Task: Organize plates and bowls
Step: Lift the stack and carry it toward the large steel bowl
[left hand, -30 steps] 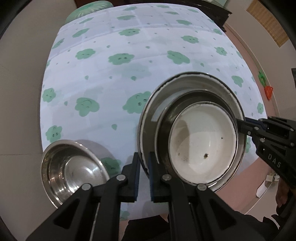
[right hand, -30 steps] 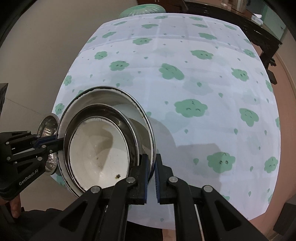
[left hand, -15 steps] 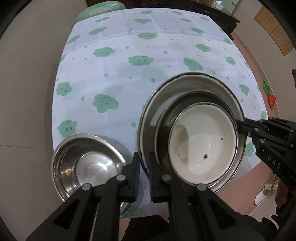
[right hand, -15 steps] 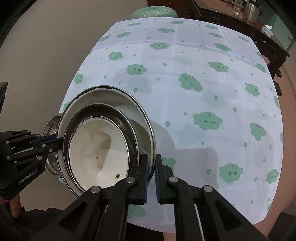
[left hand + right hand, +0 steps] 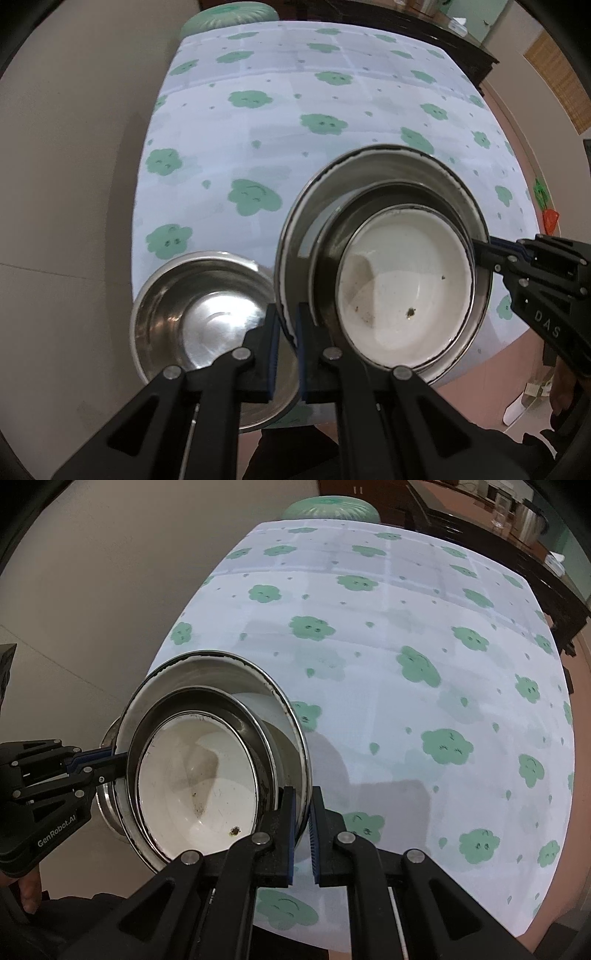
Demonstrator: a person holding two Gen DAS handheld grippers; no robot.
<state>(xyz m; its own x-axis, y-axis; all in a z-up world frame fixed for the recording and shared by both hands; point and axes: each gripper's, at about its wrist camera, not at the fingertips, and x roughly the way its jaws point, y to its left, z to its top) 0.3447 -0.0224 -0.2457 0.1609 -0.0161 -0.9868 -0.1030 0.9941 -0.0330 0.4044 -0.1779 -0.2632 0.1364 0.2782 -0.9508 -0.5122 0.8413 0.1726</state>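
- Landmark: big outer bowl (image 5: 369,173) (image 5: 207,672), metal with a white inside and chipped dark rim, held up above the near edge of the tabletop (image 5: 295,110) (image 5: 406,664).
- Nested inside it: a steel bowl (image 5: 376,195) (image 5: 192,701); inside that, a white enamel bowl (image 5: 406,284) (image 5: 195,782), with a few dark specks on its bottom.
- Left gripper (image 5: 286,332) clamped on the outer bowl's rim, on its left side; one finger outside the wall, the other inside.
- Right gripper (image 5: 301,812) clamped on the opposite side of the same rim, also one finger in and one out. In the left wrist view it shows at the stack's right edge (image 5: 487,254); in the right wrist view the left gripper shows at the stack's left edge (image 5: 99,760).
- Stack tilted a bit, carried between the two grippers, clear of the cloth.
- Separate steel bowl (image 5: 199,306) sits empty on the tabletop, just left of the outer bowl and lower, near the table's corner; from the right wrist view only a sliver (image 5: 107,805) peeks out behind the stack.
- Tablecloth white with green cloud faces.
- Green stool (image 5: 229,13) (image 5: 328,507) past the far end of the tabletop.
- Dark sideboard (image 5: 535,554) at the far right, well apart from the outer bowl.
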